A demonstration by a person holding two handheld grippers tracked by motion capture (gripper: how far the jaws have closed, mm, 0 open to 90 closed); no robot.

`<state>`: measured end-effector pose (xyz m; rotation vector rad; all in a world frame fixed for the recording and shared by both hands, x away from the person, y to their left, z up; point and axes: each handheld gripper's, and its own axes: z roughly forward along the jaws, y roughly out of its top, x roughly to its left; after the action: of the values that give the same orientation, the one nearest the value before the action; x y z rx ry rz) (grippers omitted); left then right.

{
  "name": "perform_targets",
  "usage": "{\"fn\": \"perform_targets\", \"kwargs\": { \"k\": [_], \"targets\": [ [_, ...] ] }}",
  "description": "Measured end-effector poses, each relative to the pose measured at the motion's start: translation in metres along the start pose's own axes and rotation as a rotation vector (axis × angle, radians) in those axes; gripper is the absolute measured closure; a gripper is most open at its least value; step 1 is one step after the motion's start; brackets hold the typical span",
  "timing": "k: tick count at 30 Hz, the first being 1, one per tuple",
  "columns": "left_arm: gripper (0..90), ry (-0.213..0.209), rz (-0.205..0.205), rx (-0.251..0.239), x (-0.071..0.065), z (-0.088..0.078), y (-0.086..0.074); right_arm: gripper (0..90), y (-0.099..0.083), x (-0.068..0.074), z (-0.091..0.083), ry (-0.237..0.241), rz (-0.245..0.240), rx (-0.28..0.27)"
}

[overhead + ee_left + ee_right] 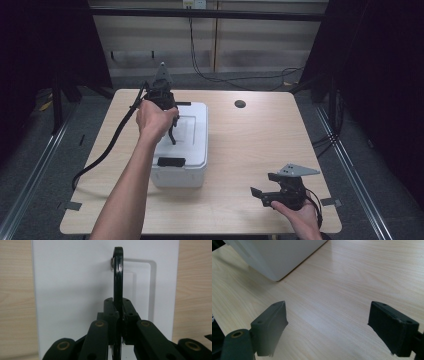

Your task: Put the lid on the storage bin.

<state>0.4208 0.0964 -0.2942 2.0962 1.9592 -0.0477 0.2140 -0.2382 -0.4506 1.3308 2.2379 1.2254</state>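
White plastic made up the lidded box that stood on the left half of the pale wooden table, its lid shut so that nothing of its contents could be seen. A black latch sat at the near edge of the lid and another at the far edge. The lid was smooth and glossy, with a shallow rectangular recess in the middle, and from that recess a thin black handle stood upright, pinned to the lid at its far end by a small metal pivot. The left gripper, held above the box and pointing down, had its jaws clamped together on that raised handle, as the left gripper view showed from close up. The right gripper rested well apart from the box, near the right front corner of the table, its jaws wide apart over bare wood with nothing between them.
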Motion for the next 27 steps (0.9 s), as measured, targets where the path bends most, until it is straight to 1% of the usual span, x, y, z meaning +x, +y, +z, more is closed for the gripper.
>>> {"fn": "perform_targets", "kwargs": {
  "k": [3,4,6,7,8,15,17,18,22,23,24,25,27],
  "targets": [
    [84.8,0.005,-0.009,-0.002,-0.001,0.001,0.0,14.6,0.0,0.0,0.0,0.0,0.001,0.001],
    [84.8,0.0,0.001,0.004,-0.001,0.001,0.001,14.6,0.0,0.0,0.0,0.0,0.001,0.001],
    [84.8,-0.005,0.002,0.012,-0.001,0.004,0.001,14.7,0.0,0.0,0.0,-0.001,0.001,0.002],
    [84.8,-0.002,-0.003,0.011,-0.002,0.005,0.001,14.7,0.0,0.0,0.0,0.0,0.0,0.002],
    [84.8,-0.001,0.001,0.018,-0.002,0.005,0.001,14.7,0.0,0.0,0.0,-0.002,0.005,0.003],
    [84.7,-0.002,0.006,0.009,-0.001,0.007,0.0,14.7,0.0,0.0,0.0,0.0,0.001,0.002],
    [84.6,0.004,-0.003,0.007,-0.002,0.008,-0.001,14.7,0.0,0.0,0.0,-0.001,-0.001,0.002],
    [84.6,0.005,-0.001,0.009,-0.001,0.009,-0.001,14.7,0.0,0.0,0.0,0.0,-0.001,0.003],
    [84.6,-0.006,0.002,0.014,0.0,0.009,-0.001,14.7,0.0,0.0,0.0,-0.001,-0.001,0.003],
    [84.6,-0.008,-0.006,0.013,0.001,0.009,-0.001,14.7,0.0,0.0,0.0,-0.002,0.002,0.005],
    [84.6,-0.02,-0.001,0.023,0.003,0.009,0.0,14.7,0.0,0.0,0.0,-0.001,0.002,0.005],
    [84.6,-0.016,-0.009,0.013,0.004,0.01,-0.001,14.7,0.0,0.0,0.0,-0.001,0.001,0.006],
    [84.5,-0.021,-0.009,0.013,0.004,0.011,-0.001,14.7,0.0,0.0,0.0,-0.002,0.002,0.006]
  ]
}}
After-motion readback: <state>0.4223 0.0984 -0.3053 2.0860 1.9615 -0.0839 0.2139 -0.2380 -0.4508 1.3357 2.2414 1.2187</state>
